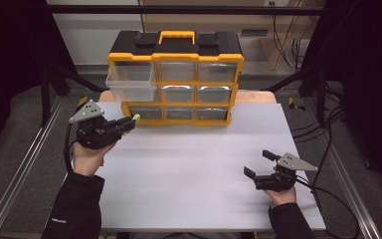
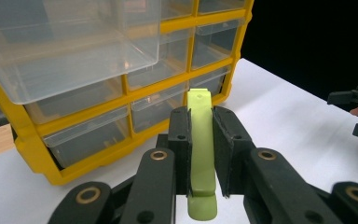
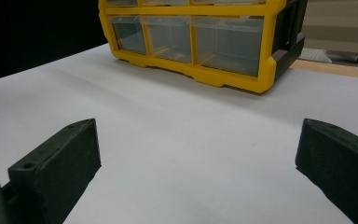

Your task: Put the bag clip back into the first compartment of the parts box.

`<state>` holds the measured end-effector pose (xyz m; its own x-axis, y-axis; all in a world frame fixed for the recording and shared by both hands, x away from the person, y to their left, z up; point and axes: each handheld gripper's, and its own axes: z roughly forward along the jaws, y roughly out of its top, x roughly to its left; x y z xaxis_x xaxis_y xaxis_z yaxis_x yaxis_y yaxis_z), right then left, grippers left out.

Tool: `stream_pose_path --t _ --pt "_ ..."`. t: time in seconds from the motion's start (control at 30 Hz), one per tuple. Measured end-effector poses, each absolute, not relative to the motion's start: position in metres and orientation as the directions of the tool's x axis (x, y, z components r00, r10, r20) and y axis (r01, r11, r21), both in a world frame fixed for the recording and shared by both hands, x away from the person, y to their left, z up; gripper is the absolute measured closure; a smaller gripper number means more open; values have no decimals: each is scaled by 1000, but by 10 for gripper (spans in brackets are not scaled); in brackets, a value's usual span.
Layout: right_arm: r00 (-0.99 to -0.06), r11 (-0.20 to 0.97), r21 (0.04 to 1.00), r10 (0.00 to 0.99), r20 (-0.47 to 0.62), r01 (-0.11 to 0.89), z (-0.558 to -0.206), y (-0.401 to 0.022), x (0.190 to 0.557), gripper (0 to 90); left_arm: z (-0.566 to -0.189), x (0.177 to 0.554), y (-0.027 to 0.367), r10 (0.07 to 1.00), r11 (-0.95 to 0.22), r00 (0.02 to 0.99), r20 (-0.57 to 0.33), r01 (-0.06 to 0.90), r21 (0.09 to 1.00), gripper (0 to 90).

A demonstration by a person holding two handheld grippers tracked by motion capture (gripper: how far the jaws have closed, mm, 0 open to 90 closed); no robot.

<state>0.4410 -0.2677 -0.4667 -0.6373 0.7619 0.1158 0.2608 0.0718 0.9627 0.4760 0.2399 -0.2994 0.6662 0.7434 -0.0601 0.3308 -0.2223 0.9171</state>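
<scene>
Green clip (image 2: 200, 140) clamped between left tongs (image 2: 200, 154)

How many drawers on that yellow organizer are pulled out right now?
1. Only the top-left drawer of the organizer is pulled out; the other eight sit flush. The left gripper holds a green clip near it.

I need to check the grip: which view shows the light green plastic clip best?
The left gripper view: the light green plastic clip sits close up, clamped between the left gripper's jaws. The high view shows its tip small, near the yellow drawer cabinet.
</scene>
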Motion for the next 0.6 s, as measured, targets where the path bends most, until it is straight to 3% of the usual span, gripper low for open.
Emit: stream_pose_path --t 0.6 --pt "-637 67 963 762 119 260 -466 -268 441 5 -269 485 243 760 -243 650 -16 306 920 773"
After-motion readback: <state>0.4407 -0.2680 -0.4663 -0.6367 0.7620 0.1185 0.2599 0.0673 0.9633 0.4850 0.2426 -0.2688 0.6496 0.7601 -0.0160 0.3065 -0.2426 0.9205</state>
